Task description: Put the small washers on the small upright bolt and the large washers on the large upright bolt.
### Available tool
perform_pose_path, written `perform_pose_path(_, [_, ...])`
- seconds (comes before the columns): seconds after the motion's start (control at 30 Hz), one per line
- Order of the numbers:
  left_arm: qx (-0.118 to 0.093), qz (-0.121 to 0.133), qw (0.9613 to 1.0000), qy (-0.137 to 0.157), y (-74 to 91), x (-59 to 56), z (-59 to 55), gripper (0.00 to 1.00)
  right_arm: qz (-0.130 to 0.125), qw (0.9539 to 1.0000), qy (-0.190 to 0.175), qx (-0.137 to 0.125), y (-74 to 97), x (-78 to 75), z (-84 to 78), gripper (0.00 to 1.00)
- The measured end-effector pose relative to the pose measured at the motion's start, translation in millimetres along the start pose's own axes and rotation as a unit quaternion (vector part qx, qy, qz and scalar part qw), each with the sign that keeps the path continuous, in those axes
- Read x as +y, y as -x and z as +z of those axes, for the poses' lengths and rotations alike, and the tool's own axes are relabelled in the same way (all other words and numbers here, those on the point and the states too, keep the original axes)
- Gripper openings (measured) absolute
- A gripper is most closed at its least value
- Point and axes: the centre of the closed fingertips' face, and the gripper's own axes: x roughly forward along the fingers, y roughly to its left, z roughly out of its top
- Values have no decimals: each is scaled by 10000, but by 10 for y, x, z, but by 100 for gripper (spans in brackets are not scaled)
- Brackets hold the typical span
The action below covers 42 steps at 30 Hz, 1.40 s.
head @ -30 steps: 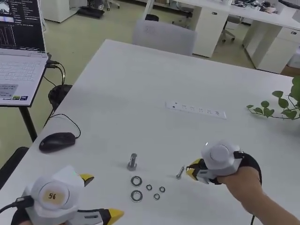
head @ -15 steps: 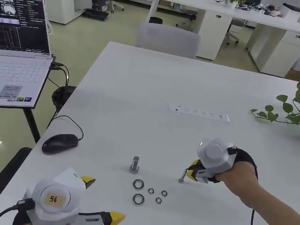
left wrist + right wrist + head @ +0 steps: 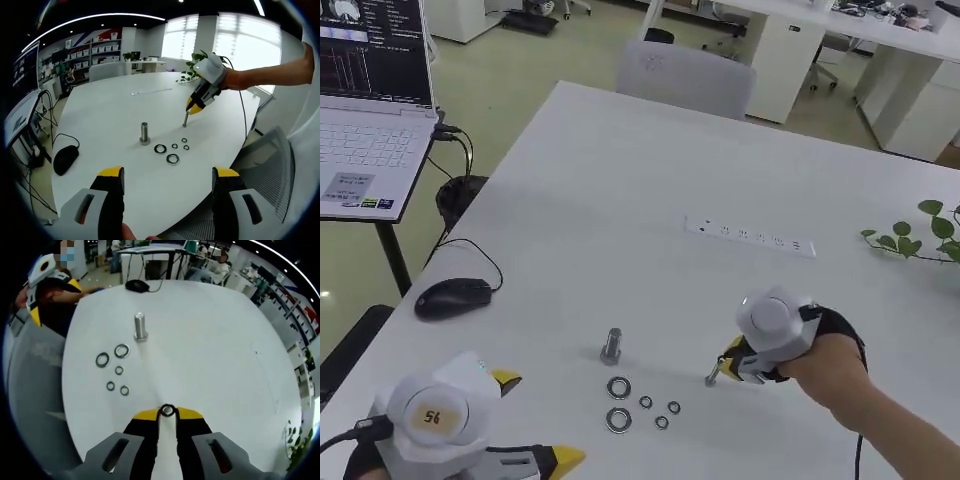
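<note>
Two grippers work over a white table. Left gripper hovers at the near left edge, its jaws spread wide with nothing between them. Right gripper, further right, has its jaws closed on the top of the small bolt, whose lower end meets the table. Large bolt stands upright to the left, well apart from it. Two large washers lie flat just nearer than the large bolt, and three small washers cluster to their right, loose on the table
</note>
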Motion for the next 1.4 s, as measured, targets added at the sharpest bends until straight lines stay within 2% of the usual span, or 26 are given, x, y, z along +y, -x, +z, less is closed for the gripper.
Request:
perform_pose_path(0.67, [28,4,10000,14,-5,29,-17,71,215,9987,247,383,-119,37,-77,14])
perform_pose_path(1.03, [33,42,10000,44,4,55,-35,71,354,9975,278,552,-256,75,-136,14])
perform_pose_path(1.4, [72,76,9999,46,26,79,-53,71,381,9965,212,717,-431,92,-248,14])
